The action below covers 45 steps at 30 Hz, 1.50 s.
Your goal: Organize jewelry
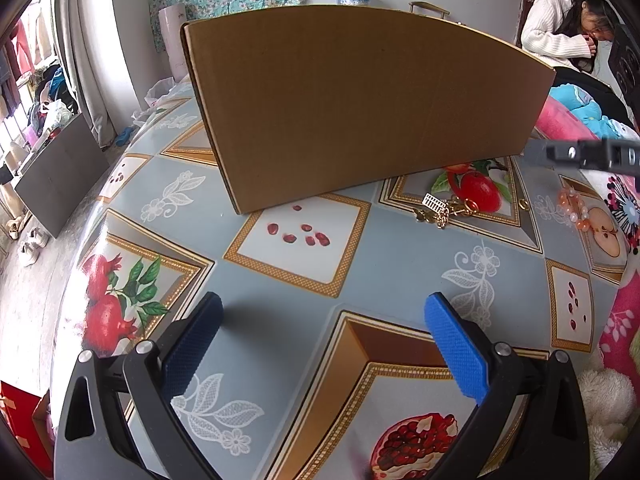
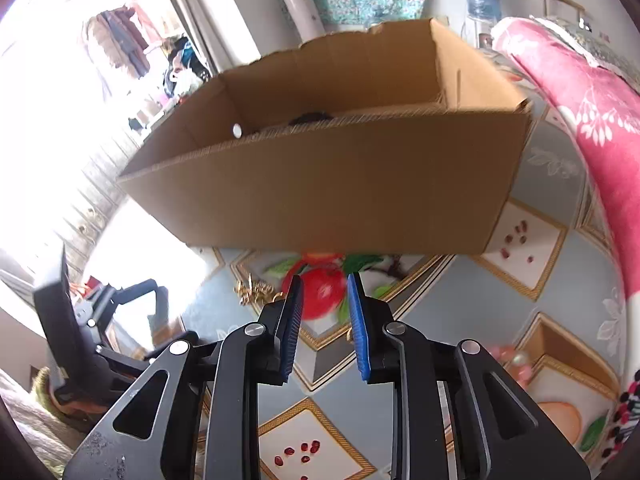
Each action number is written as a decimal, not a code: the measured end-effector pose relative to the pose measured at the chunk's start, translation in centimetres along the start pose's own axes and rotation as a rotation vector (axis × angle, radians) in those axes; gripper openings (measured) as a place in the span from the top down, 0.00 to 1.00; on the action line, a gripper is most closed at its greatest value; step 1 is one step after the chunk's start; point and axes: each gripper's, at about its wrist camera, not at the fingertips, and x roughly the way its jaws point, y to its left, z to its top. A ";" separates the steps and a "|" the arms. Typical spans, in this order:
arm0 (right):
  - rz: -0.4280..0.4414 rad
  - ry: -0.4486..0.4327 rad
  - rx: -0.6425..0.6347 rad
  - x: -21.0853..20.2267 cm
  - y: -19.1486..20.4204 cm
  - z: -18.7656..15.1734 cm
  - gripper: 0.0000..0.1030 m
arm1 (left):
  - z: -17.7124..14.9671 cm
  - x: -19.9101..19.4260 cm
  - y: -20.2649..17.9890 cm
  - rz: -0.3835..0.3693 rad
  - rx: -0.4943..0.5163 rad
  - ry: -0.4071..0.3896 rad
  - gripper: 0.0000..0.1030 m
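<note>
One cardboard box, two jewelry pieces beside it; left jaws wide, right jaws narrowly apart, both empty.

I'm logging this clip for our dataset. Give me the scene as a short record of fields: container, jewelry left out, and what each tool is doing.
surface: table with pomegranate-print cloth
container: open cardboard box on the table; something dark inside, unclear
gold jewelry: gold chain piece on the cloth, in front of the box
beaded jewelry: pink bead bracelet on the cloth, right of the gold piece
left tool: open wide, empty
right tool: narrowly open, empty, facing the box
</note>
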 end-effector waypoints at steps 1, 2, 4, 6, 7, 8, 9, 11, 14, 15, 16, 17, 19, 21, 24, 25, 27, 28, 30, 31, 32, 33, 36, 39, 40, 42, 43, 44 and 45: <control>0.002 -0.004 0.000 -0.2 -0.2 0.4 0.77 | 0.0 0.0 0.0 0.000 0.001 -0.001 0.04; 0.006 -0.003 -0.002 -0.1 -0.7 1.0 0.76 | 0.0 0.1 0.0 -0.001 0.002 -0.001 0.04; 0.039 0.006 -0.004 0.4 -0.4 1.6 0.76 | 0.0 0.1 0.0 -0.002 0.003 0.000 0.04; 0.087 0.027 -0.019 1.2 0.5 1.7 0.76 | 0.0 0.1 0.1 -0.002 0.002 0.001 0.04; 0.093 0.039 -0.039 1.8 1.2 1.8 0.76 | 0.0 0.1 0.1 -0.002 0.002 0.001 0.04; 0.088 0.051 -0.063 2.2 1.7 1.9 0.76 | 0.0 0.1 0.1 -0.002 0.001 0.001 0.04; 0.073 0.069 -0.097 3.0 2.4 1.7 0.77 | 0.0 0.1 0.1 -0.001 0.001 0.001 0.04; 0.047 0.091 -0.145 4.2 3.3 1.5 0.83 | 0.0 0.1 0.1 -0.002 0.002 0.001 0.04; 0.012 0.122 -0.196 6.0 4.0 1.2 0.90 | 0.0 0.1 0.0 -0.002 0.003 0.001 0.04; 0.008 0.122 -0.211 6.2 4.2 1.2 0.91 | 0.0 0.1 0.0 -0.002 0.003 0.001 0.04; 0.008 0.122 -0.230 6.2 4.5 1.1 0.91 | 0.0 0.1 0.0 -0.003 0.003 0.000 0.04; 0.008 0.128 -0.248 6.2 4.7 1.1 0.92 | 0.0 0.1 0.0 -0.003 0.003 0.000 0.04; 0.012 0.143 -0.277 6.1 5.4 0.7 0.92 | 0.0 0.1 0.0 -0.004 0.003 -0.002 0.04; 0.022 0.165 -0.301 5.6 5.7 0.2 0.92 | 0.0 0.0 0.1 -0.005 0.005 -0.003 0.04; -0.040 0.177 -0.344 4.6 5.9 -0.6 0.91 | 0.0 0.0 0.0 -0.005 0.005 -0.005 0.04; -0.063 0.168 -0.349 4.4 5.8 -0.6 0.90 | 0.0 0.0 0.0 -0.005 0.005 -0.005 0.04; -0.062 0.134 -0.333 3.7 5.7 -0.1 0.88 | -0.1 0.0 0.0 -0.005 0.005 -0.007 0.04; -0.046 0.120 -0.323 3.4 5.6 0.1 0.88 | -0.1 0.0 0.0 -0.005 0.005 -0.008 0.04; -0.023 0.110 -0.323 3.5 6.0 0.4 0.88 | -0.1 0.0 0.0 -0.005 0.005 -0.005 0.04; -0.019 0.114 -0.340 3.7 6.3 0.2 0.88 | -0.1 0.0 -0.1 -0.005 0.006 -0.003 0.04; -0.013 0.123 -0.362 3.8 6.6 -0.1 0.88 | -0.1 0.1 -0.1 -0.005 0.006 -0.003 0.04; -0.013 0.135 -0.381 4.2 6.9 -0.4 0.88 | -0.1 0.1 -0.1 -0.006 0.007 -0.003 0.04; -0.073 0.145 -0.449 4.3 7.5 -1.7 0.88 | -0.1 0.0 -0.1 -0.006 0.008 -0.004 0.04; -0.083 0.150 -0.416 3.2 6.7 -1.8 0.88 | -0.1 0.0 -0.1 -0.006 0.008 -0.007 0.04; -0.068 0.142 -0.396 2.7 6.4 -1.8 0.88 | -0.1 0.0 -0.1 -0.007 0.008 -0.007 0.04; -0.042 0.124 -0.375 2.2 6.3 -1.9 0.88 | -0.2 0.0 -0.1 -0.007 0.009 -0.007 0.04; -0.018 0.117 -0.365 2.0 6.4 -1.8 0.88 | -0.2 -0.1 -0.1 -0.007 0.008 -0.007 0.04; 0.008 0.116 -0.357 2.0 6.3 -1.7 0.88 | -0.2 -0.1 -0.1 -0.007 0.009 -0.007 0.04; 0.034 0.116 -0.351 2.3 6.5 -1.7 0.88 | -0.2 -0.1 -0.1 -0.007 0.009 -0.005 0.04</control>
